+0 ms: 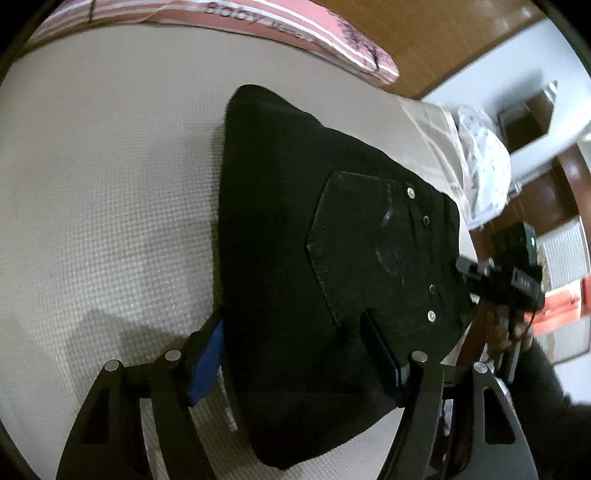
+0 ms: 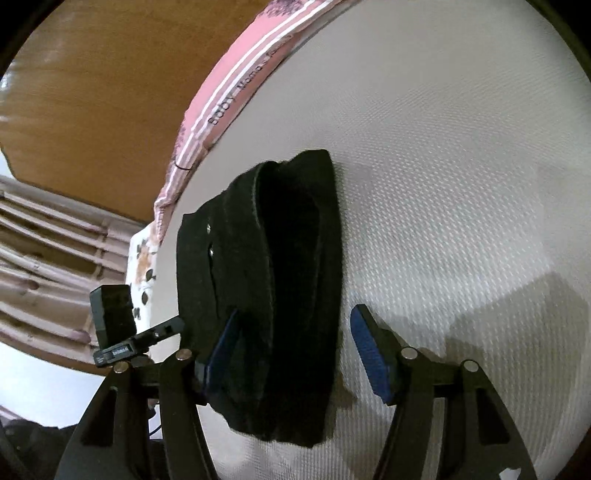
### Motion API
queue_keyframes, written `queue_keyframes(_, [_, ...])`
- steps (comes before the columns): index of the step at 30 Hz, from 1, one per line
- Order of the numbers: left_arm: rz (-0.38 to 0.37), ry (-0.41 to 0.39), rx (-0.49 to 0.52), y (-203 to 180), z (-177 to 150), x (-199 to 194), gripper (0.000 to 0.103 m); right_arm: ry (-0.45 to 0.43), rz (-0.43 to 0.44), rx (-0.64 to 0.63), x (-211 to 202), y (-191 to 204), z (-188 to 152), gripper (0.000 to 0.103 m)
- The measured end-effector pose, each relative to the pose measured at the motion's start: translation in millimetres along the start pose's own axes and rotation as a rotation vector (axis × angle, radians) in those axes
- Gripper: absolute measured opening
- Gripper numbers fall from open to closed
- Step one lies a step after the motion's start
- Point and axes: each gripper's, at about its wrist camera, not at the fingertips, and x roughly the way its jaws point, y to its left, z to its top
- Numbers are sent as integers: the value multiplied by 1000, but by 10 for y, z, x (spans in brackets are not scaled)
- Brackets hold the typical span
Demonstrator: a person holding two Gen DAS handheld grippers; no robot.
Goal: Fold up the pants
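Pants (image 1: 314, 258), black, folded into a compact bundle, lie on white textured mattress (image 1: 110, 184), below pink striped pillow (image 1: 288, 26). L gripper (image 1: 295, 354) wide, straddling bundle's near end. R gripper (image 2: 295, 343) wide too, one finger on fabric, other beside it on mattress.

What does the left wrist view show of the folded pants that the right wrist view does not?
Only the left wrist view shows the back pocket with its metal rivets and the right gripper at the waistband edge. Only the right wrist view shows the stacked fold layers edge-on. Both show the black pants on the white mattress, the pink striped pillow and open blue-padded jaws straddling the fabric.
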Motion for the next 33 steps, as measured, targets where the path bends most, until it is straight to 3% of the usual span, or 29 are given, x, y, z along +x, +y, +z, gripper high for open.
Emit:
queue_keyframes(5, [-40, 13, -13, 27, 59, 37, 70, 39, 56, -36, 183, 68, 157, 62])
queue_keyframes(9, [-123, 18, -49, 99, 69, 27, 69, 60, 94, -33, 275, 80, 228, 61])
queue_keyframes(11, [-143, 7, -48, 115, 45, -24, 61, 60, 88, -48, 290, 90, 227, 55])
queue_keyframes(15, [-186, -7, -38, 138, 58, -79, 57, 50, 94, -26, 260, -8, 204, 44])
queue_keyframes(20, [-156, 32, -50, 244, 164, 8, 55, 38, 88, -11, 276, 8, 206, 43])
queue_keyframes(25, [-236, 21, -70, 307, 271, 95, 55, 40, 90, -4, 271, -3, 205, 42])
queue_keyframes(33, [-217, -25, -66, 270, 317, 165, 54, 27, 97, 18, 357, 1, 297, 39])
